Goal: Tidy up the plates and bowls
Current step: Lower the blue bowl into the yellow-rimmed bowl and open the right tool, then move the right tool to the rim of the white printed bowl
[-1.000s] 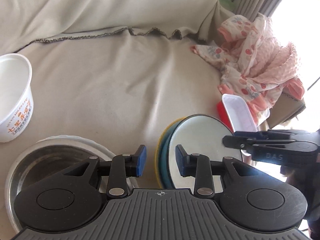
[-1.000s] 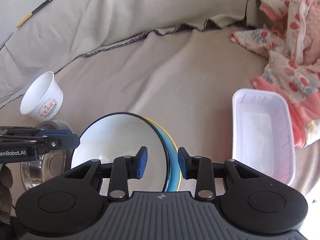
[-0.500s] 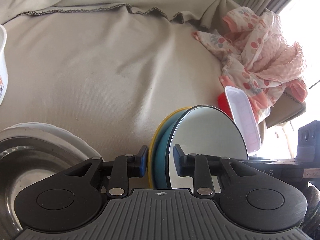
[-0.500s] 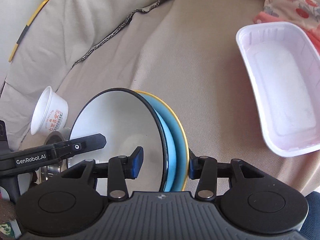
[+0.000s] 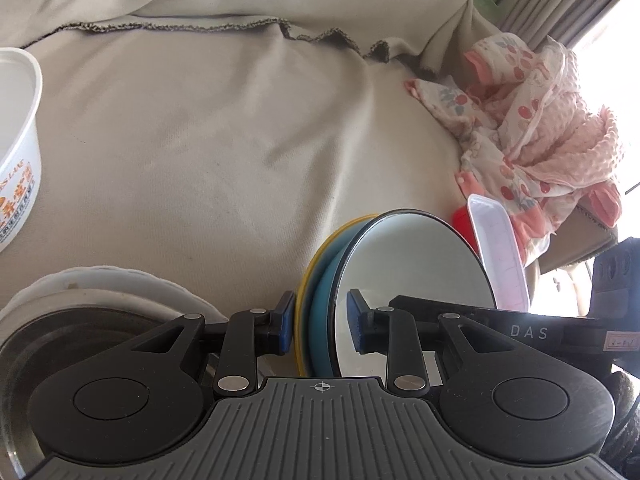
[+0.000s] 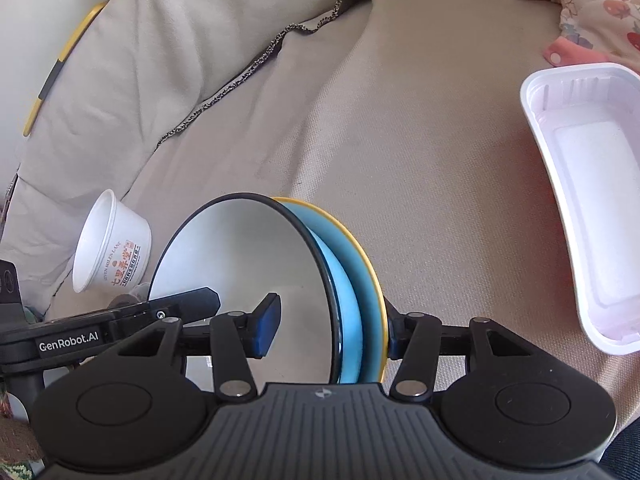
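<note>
Blue pads of left hand-held gripper [image 5: 319, 326] clamping stacked bowls [image 5: 412, 280], right hand-held gripper [image 6: 330, 326] loosening

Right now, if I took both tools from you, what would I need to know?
Left tool: shut on the stack of plates (white, blue, yellow), held on edge.
Right tool: jaws have just been opening; they straddle the same stack, pads not pressing.
Metal bowl sits in a white dish; paper bowl and plastic tray lie apart.
Done: three plates stacked.
Left: probably set the stack down, gather the rest.
</note>
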